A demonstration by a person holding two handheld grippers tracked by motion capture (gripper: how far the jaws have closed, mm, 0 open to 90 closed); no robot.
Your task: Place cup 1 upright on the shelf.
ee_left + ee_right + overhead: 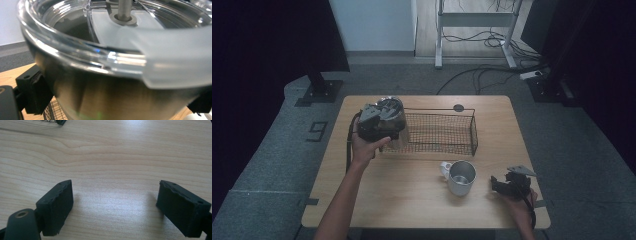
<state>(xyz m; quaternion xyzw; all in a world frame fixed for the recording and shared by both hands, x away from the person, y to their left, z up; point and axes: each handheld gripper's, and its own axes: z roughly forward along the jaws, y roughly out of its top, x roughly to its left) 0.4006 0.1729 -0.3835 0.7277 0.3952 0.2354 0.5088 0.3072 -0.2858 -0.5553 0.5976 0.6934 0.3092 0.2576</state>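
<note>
Item 1: steel tumbler (393,120), held in the left gripper (379,125) at the left end of the wire basket (439,132), about 10 o'clock on the table (412,200). The high view gives its place; the left gripper view gives its make: brushed metal wall (112,100), round and tapering, topped by a clear plastic lid (75,50) with a frosted tab (175,57) and a grey centre post (124,10). The jaws grasp the tumbler on both sides of its body.

Item 2: wire basket, black mesh, rectangular, open-topped, lying at 12 o'clock of table centre. A corner of it shows at 11 o'clock in the right gripper view.

Item 3: mug (460,177), white outside, metallic inside, handle at its 10 o'clock; standing at 5 o'clock of table centre, apart from the basket.

Item 4: right gripper (507,185), resting at 4 o'clock on the table, just beside the mug. The right gripper view shows its black ridged pads (57,205) spread apart, released, over bare pale wood grain.
</note>
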